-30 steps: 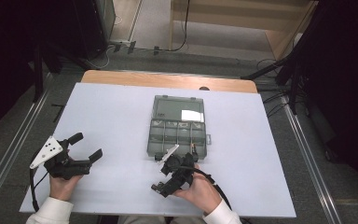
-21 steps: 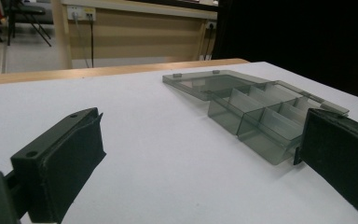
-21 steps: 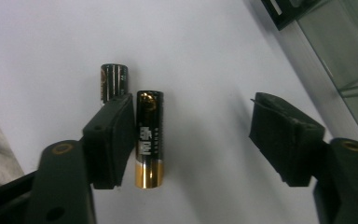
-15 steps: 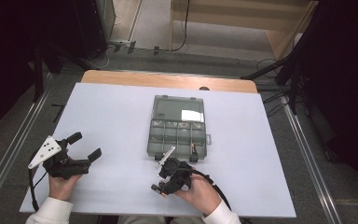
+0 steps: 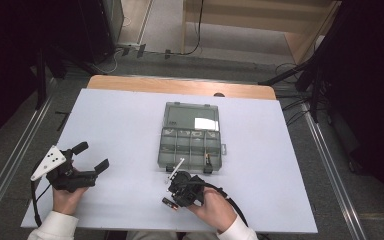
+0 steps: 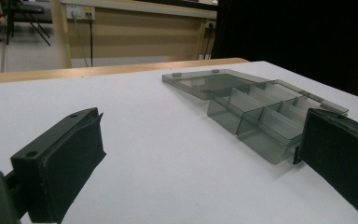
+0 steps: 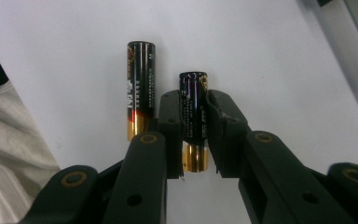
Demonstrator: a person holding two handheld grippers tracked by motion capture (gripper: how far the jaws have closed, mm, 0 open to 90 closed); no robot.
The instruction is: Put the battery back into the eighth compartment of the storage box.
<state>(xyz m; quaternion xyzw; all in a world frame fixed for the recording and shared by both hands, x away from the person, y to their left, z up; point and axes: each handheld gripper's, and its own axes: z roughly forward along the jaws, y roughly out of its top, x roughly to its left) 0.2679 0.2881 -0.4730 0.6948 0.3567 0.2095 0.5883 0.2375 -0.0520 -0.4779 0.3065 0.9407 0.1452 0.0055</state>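
Battery [image 7: 194,119] | clamped between jaws just closed by right hand-held gripper [image 7: 195,135] | second battery [image 7: 140,88] just beside | left hand-held gripper [image 6: 191,163] jaws apart | box [image 5: 190,137] beyond.

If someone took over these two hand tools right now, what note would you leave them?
Right tongs: jaws just closed on one battery, near the table's front edge.
Left tongs: open, holding nothing, resting on the white table.
A second battery lies loose beside the gripped one.
The compartment box sits mid-table, lid open.
Done: one battery gripped.
Left, probably: lift it into a compartment, then fetch the other.
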